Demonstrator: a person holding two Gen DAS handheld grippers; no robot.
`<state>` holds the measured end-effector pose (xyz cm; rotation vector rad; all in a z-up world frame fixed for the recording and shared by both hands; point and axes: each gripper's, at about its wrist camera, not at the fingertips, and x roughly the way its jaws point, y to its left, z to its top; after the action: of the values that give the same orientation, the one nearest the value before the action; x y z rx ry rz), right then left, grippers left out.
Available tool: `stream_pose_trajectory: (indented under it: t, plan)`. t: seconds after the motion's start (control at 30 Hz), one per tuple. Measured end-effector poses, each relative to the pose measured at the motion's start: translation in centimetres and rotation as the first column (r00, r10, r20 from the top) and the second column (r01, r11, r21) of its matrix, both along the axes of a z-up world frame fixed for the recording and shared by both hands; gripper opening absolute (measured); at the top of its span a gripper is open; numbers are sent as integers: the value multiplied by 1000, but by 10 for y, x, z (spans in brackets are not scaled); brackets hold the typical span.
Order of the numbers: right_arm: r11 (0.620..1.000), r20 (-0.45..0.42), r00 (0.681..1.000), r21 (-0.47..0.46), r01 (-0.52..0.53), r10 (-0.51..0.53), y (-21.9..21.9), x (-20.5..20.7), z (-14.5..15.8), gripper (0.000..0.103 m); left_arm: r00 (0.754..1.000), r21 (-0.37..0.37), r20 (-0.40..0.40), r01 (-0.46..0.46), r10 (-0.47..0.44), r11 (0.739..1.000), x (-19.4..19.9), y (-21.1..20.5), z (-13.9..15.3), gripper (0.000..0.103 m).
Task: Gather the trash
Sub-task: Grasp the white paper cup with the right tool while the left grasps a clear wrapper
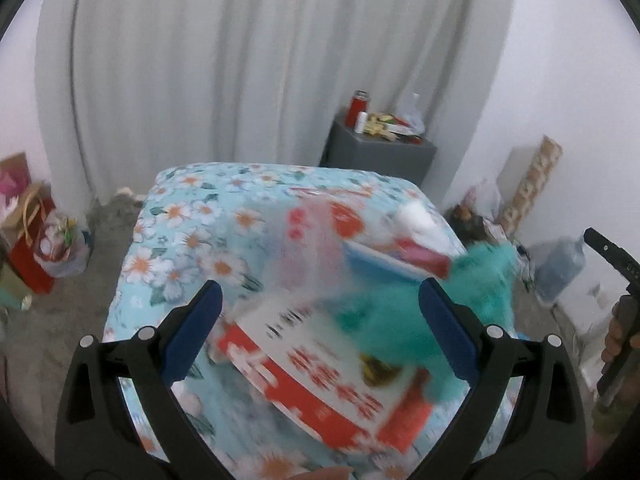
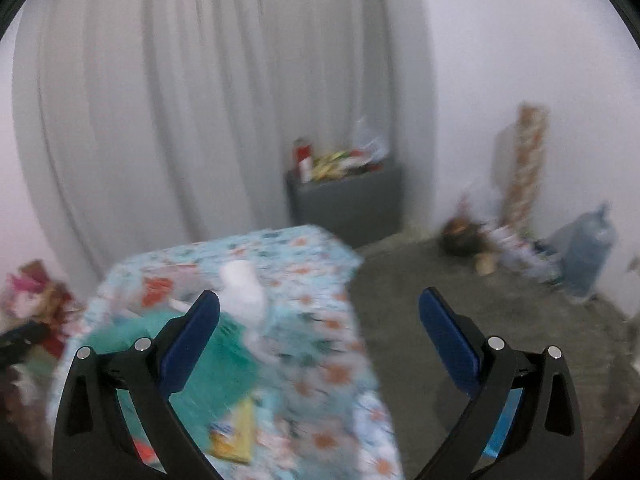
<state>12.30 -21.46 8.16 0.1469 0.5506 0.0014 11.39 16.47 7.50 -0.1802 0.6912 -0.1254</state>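
Note:
A table with a blue floral cloth (image 1: 188, 220) (image 2: 320, 320) carries the trash. In the left wrist view a red and white printed box (image 1: 324, 380) lies between the fingers of my left gripper (image 1: 320, 332), which is open above it. A clear plastic bag (image 1: 308, 236), a teal bag (image 1: 472, 288) and a white crumpled wad (image 1: 414, 216) lie beyond. In the right wrist view my right gripper (image 2: 320, 336) is open over the table's right edge. The white wad (image 2: 244, 296), the teal bag (image 2: 208, 356) and a yellow wrapper (image 2: 236, 436) lie near its left finger. Both views are blurred.
A grey cabinet (image 1: 380, 152) (image 2: 348, 200) with bottles and clutter stands against the curtain. Red gift bags (image 1: 36, 248) sit on the floor at the left. A large water jug (image 1: 560, 264) (image 2: 588, 252) and a patterned roll (image 2: 528, 160) stand at the right wall. A hand (image 1: 620, 332) holds the other gripper's handle.

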Motion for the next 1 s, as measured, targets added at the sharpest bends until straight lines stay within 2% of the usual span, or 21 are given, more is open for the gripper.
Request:
stream_pose_trajectory:
  t: [0.1, 0.17, 0.2, 0.23, 0.27, 0.33, 0.43, 0.57, 0.67, 0.8, 0.83, 0.87, 0.9, 0.93, 0.97, 1.0]
  plan:
    - [976, -133, 977, 159, -145, 167, -2, 64, -10, 97, 999, -57, -38, -9, 7, 998, 27, 18, -3, 94]
    - [921, -254, 918, 324, -216, 305, 0, 116, -30, 97, 998, -104, -61, 15, -21, 994, 48, 21, -8, 94]
    - [896, -295, 889, 381, -227, 351, 2, 135, -40, 97, 995, -127, -87, 35, -46, 991, 58, 22, -12, 94]
    - [862, -348, 840, 445, -243, 417, 7, 161, -53, 97, 990, -164, -124, 54, -75, 985, 71, 23, -17, 94]
    - [851, -379, 813, 465, -244, 441, 13, 176, -63, 97, 984, -198, -156, 57, -89, 978, 84, 25, -22, 94]
    - [839, -440, 757, 479, -258, 483, 26, 212, -85, 97, 975, -240, -196, 61, -110, 969, 101, 24, -31, 94]
    - [854, -505, 717, 455, -251, 480, 40, 251, -112, 97, 957, -257, -243, 93, -157, 962, 125, 17, -42, 94]
    - [866, -570, 658, 394, -307, 492, 62, 279, -136, 97, 943, -189, -275, 136, -185, 973, 144, 0, -50, 94]
    - [864, -607, 615, 344, -367, 503, 79, 289, -153, 97, 927, -117, -323, 161, -191, 980, 158, -13, -62, 81]
    - [863, -638, 584, 320, -391, 502, 90, 299, -176, 96, 912, -69, -379, 140, -156, 988, 174, -16, -81, 57]
    - [864, -637, 588, 316, -391, 499, 91, 301, -178, 91, 914, -66, -379, 129, -144, 989, 176, -13, -83, 50]
    - [867, -634, 595, 312, -388, 494, 91, 303, -180, 85, 916, -79, -375, 120, -141, 990, 177, -10, -83, 47]
    - [869, -630, 601, 316, -382, 493, 88, 302, -179, 83, 917, -97, -374, 111, -140, 989, 177, -6, -83, 40]
    - [869, -616, 613, 328, -371, 495, 85, 302, -179, 77, 919, -127, -371, 95, -136, 987, 178, 0, -83, 32]
    - [866, -596, 628, 343, -363, 500, 82, 302, -178, 70, 921, -147, -367, 83, -133, 986, 177, 6, -83, 29]
    - [863, -580, 639, 356, -359, 505, 79, 302, -177, 68, 922, -158, -364, 76, -130, 985, 176, 9, -83, 23]
